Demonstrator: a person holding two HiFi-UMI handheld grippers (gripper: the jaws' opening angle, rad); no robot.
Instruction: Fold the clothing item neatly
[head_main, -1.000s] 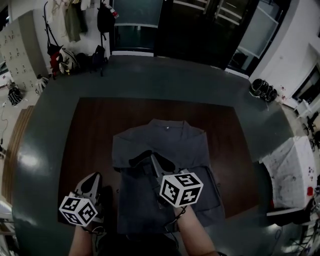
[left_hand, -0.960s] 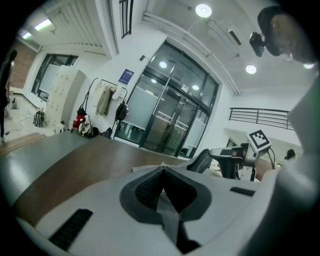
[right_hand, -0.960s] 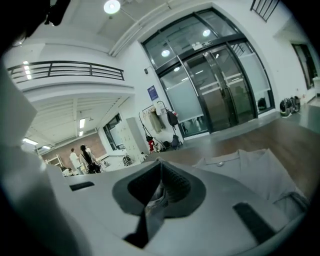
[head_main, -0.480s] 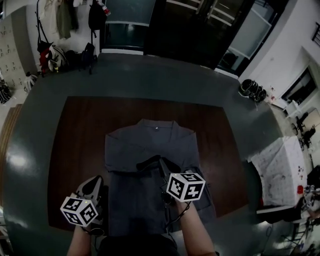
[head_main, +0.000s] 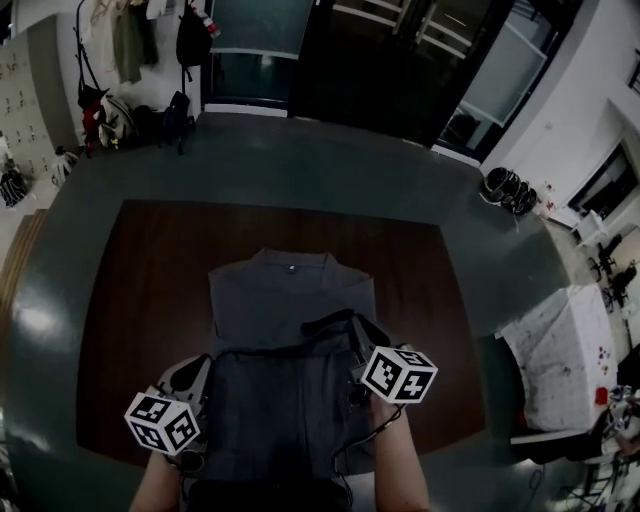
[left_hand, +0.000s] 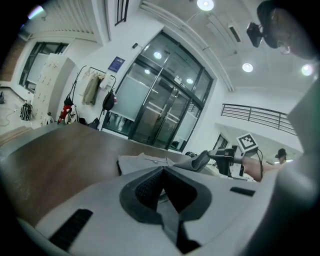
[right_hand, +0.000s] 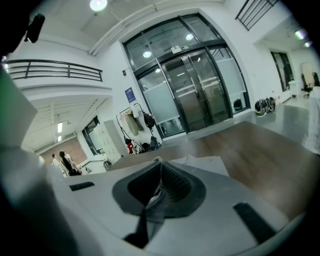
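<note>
- Nearest us, at the table's (head_main: 130, 300) near edge, the left gripper (head_main: 197, 368) and the right gripper (head_main: 360, 352) each have their jaws pressed together on the near end of the shirt (head_main: 290, 300), one at each side.
- The shirt lies midway across the table, with its collar (head_main: 291, 267) toward the far edge. Its sides look turned in already, so we judge the hem-to-collar fold is what remains.
- Only the gripper views show grey fabric nipped between the pads (right_hand: 174, 182), and only the head view gives the whole outline. The left gripper view alone shows a raised fold (left_hand: 200, 161) at the right gripper.
- Farthest off stand the glass doors (head_main: 330, 60).
</note>
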